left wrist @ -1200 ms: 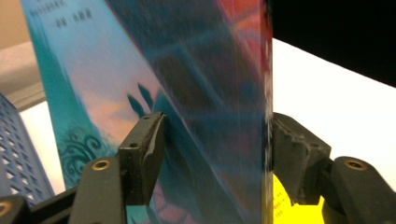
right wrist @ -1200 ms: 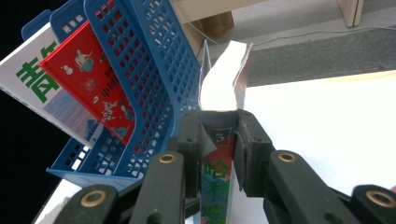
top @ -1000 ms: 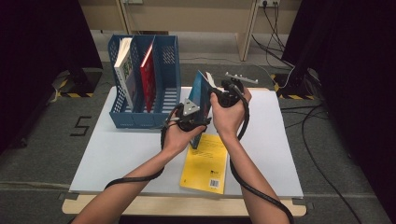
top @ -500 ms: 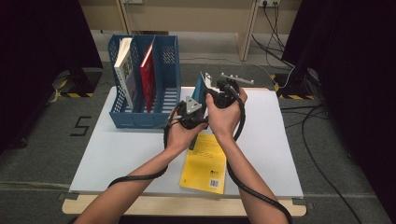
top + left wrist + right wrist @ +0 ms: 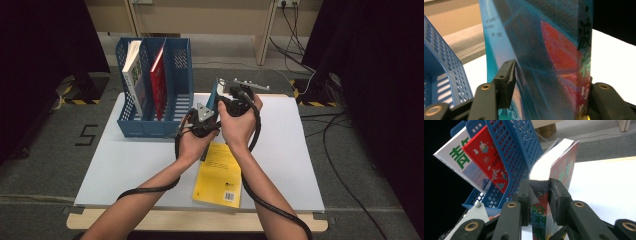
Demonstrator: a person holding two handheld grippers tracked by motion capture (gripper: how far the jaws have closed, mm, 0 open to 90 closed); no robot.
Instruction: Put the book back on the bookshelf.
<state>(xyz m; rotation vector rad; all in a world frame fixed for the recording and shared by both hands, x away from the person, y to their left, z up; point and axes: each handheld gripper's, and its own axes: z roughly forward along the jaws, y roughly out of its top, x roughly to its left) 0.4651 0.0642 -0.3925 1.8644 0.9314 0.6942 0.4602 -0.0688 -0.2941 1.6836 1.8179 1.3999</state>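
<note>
A thick blue-covered book (image 5: 213, 96) stands upright on the white table (image 5: 125, 165), just right of the blue file rack (image 5: 155, 125). My left gripper (image 5: 211, 114) grips it low down. In the left gripper view its jaws have just been closing and now press both sides of the book (image 5: 554, 62), so the left gripper (image 5: 551, 75) is shut on it. My right gripper (image 5: 224, 94) holds the book higher up. Its jaws (image 5: 539, 185) have just been opening slightly, with the book's spine edge (image 5: 559, 162) still pinched between the pads.
The rack holds a white book (image 5: 132, 70) and a red book (image 5: 159, 75), and its right slot is free. A yellow book (image 5: 220, 172) lies flat under my forearms near the front edge. Cables trail on the floor to the right.
Both hands shifted the blue book a little left toward the rack and stood it more upright. The left jaws closed in on the book.
</note>
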